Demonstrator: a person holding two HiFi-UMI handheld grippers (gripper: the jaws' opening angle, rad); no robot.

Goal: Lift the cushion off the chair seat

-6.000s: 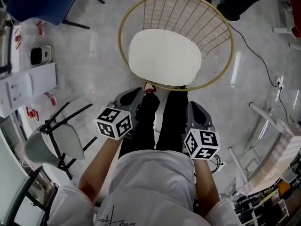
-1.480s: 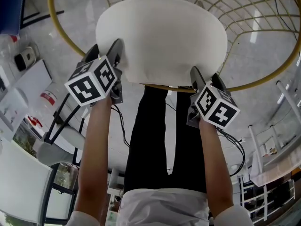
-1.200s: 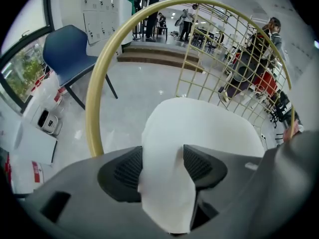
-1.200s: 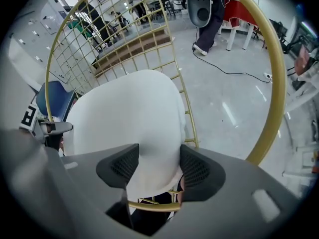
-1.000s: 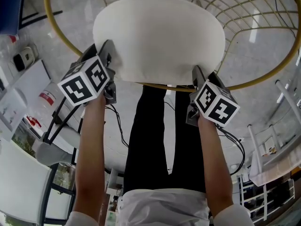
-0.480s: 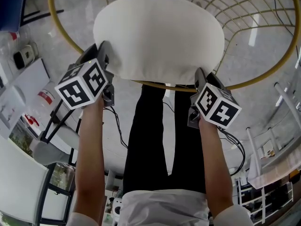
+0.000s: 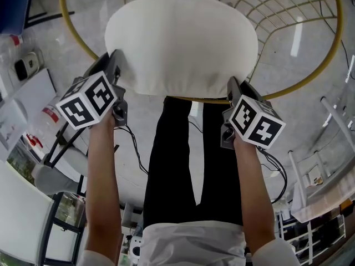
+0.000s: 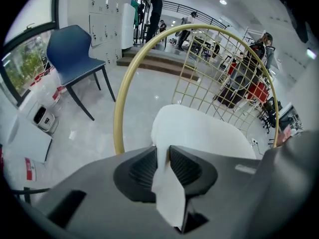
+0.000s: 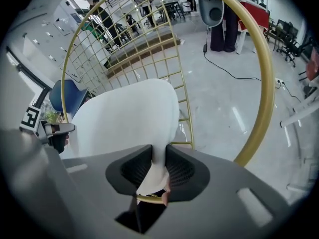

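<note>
A white oval cushion (image 7: 183, 43) lies on the seat of a round gold wire chair (image 7: 299, 79). My left gripper (image 7: 115, 65) is at the cushion's front left edge, and my right gripper (image 7: 233, 87) is at its front right edge. In the left gripper view the closing jaws of the left gripper (image 8: 163, 156) pinch a fold of the cushion (image 8: 199, 133). In the right gripper view the closing jaws of the right gripper (image 9: 159, 156) squeeze the cushion (image 9: 119, 118) rim above the gold front rail (image 9: 149, 199).
The person's black-trousered legs (image 7: 177, 148) stand right against the chair front. A grey chair (image 7: 50, 176) and white boxes (image 7: 28, 98) sit to the left, and a white rack (image 7: 333, 126) to the right. Cables (image 7: 133, 148) trail on the floor. A blue chair (image 8: 75, 49) stands further off.
Both grippers came from beside the legs to the cushion's front corners and closed on its edge. The left gripper and its corner have since risen slightly.
</note>
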